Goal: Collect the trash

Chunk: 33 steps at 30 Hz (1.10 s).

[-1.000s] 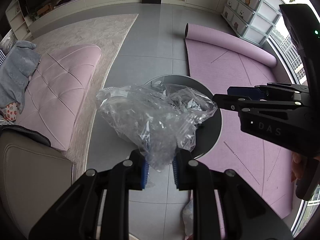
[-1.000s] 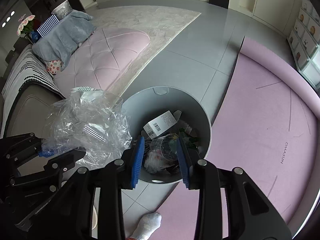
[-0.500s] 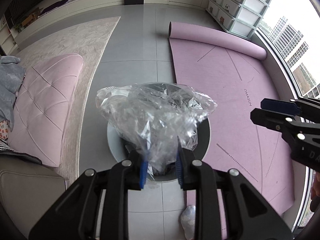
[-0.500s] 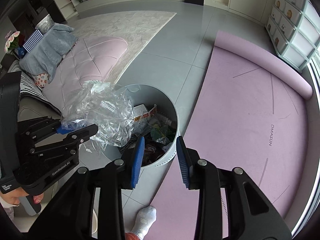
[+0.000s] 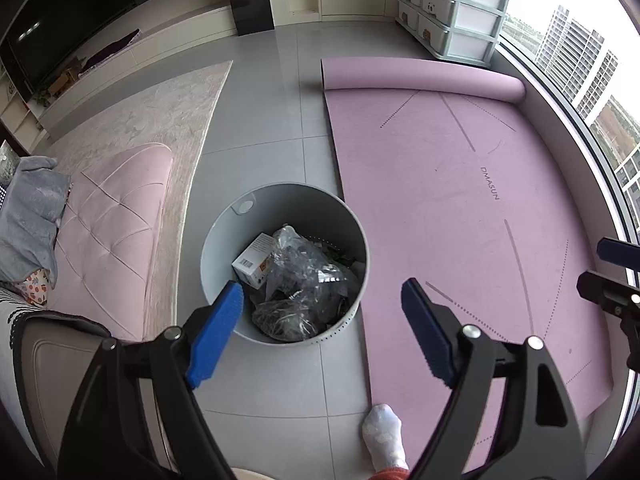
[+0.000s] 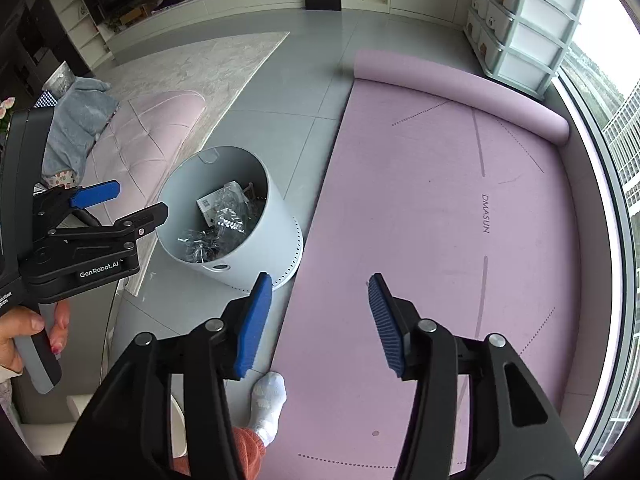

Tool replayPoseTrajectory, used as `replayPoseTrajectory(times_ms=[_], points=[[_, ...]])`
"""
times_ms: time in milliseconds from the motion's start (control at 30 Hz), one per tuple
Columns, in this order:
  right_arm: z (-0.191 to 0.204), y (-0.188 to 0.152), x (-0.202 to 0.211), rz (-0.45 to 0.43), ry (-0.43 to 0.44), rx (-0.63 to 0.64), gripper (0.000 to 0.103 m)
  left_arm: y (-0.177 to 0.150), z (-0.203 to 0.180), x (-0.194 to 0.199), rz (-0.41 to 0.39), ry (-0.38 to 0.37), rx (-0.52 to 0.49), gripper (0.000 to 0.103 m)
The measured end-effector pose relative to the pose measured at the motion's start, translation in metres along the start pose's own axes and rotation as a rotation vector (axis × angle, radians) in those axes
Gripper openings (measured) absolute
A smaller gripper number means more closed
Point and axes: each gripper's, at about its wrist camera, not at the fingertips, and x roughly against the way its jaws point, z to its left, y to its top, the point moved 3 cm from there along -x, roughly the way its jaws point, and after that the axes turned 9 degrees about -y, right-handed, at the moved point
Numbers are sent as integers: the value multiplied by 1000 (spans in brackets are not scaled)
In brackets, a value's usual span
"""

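A round grey trash bin [image 5: 280, 202] [image 6: 276, 216] stands on the tiled floor. Inside it lies a crumpled clear plastic bag [image 5: 304, 280] [image 6: 224, 220] on other rubbish, beside a small white box [image 5: 254, 260]. My left gripper [image 5: 322, 296] hangs above the bin's near rim, its jaws opening wide, with nothing between the blue pads. In the right wrist view the left gripper [image 6: 120, 200] shows at the left, held by a hand. My right gripper [image 6: 320, 284] hovers over the purple mat right of the bin, jaws opening and empty.
A purple yoga mat [image 5: 460, 200] [image 6: 440, 200], rolled at its far end, lies right of the bin. A pink padded bench [image 5: 108, 232] and a beige rug [image 5: 160, 120] lie to the left. The person's white-socked foot [image 5: 384, 436] [image 6: 268, 396] stands near the mat's edge. White drawers [image 5: 452, 4] stand far right.
My left gripper opened and the clear plastic bag fell from it into the bin. My right gripper moved right, away from the bin and over the mat, and its jaws spread wider.
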Motion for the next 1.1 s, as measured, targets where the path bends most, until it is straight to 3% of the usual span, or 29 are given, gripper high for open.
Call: replayPoseTrajectory(times_ms=[33,100,267,467,633,933,1100], points=[[-10,-8,9,3,-16,-12,56,-4,-15,6,13,-16,2,83],[-33,-23,27,9,-45,-44,69,-14,-46,20,32,-54,5,83],[-90,-60,79,0,-111,-117,84,-34,-119,63,49,-83,-3,86],[-148,-103,149,-27,-159,-163,87,-50,-190,132,53,-81,4,89],[-182,-130,211,-53,-181,-136,87,-60,-240,195,68,-36,-18,89],[-214,-154,306,-60,-172,-155,88,-72,-299,288,43,-36,10,89],[-224,-161,350,-51,-168,-194,88,-73,-325,323,62,-54,-55,90]])
